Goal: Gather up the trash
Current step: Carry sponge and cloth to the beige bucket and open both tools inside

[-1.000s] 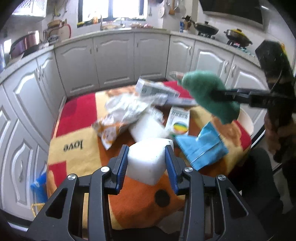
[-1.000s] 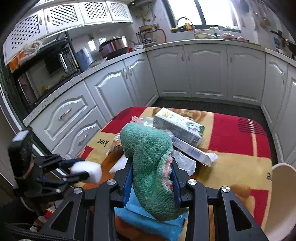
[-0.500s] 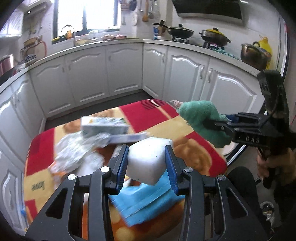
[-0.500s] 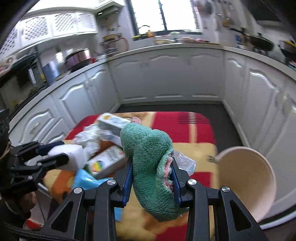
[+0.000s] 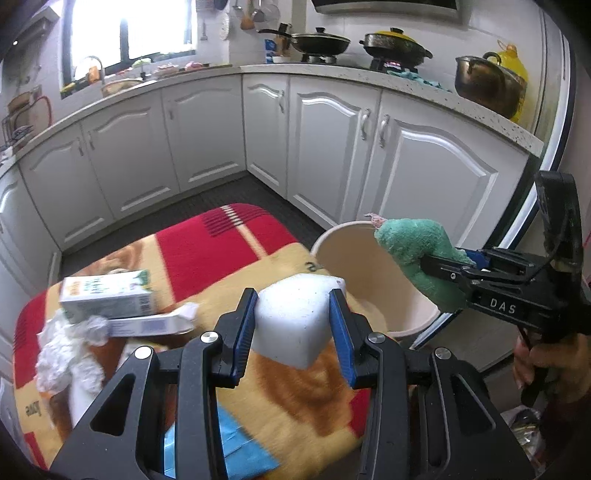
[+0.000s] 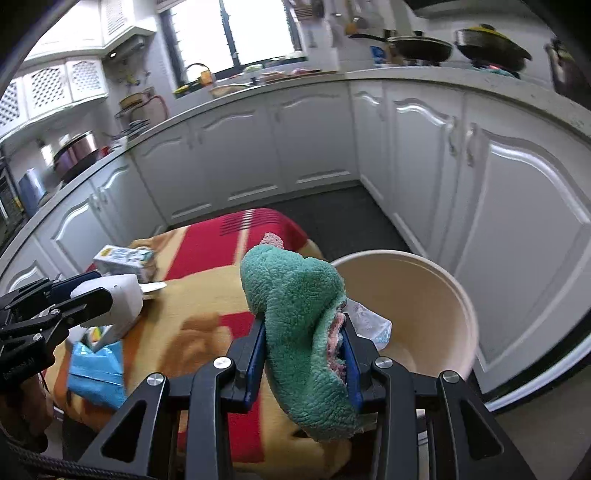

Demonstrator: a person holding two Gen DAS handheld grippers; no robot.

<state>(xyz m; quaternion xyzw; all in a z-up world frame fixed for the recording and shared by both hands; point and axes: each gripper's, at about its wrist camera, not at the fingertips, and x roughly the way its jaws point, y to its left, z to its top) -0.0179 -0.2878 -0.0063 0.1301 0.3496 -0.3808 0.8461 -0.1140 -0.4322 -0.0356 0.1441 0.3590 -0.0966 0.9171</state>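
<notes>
The left tongs squeeze a light, squashy white foam block by its sides. The right tongs pinch a soft, floppy green cloth mid-fold.

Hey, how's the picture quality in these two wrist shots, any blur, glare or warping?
Left wrist view: window blown out, cabinets bowed by the fisheye, carton and blanket slightly smeared, foam block sharp. Right wrist view: window also overexposed, blanket and pans blurred, green cloth crisp.

Bin right of table
</notes>
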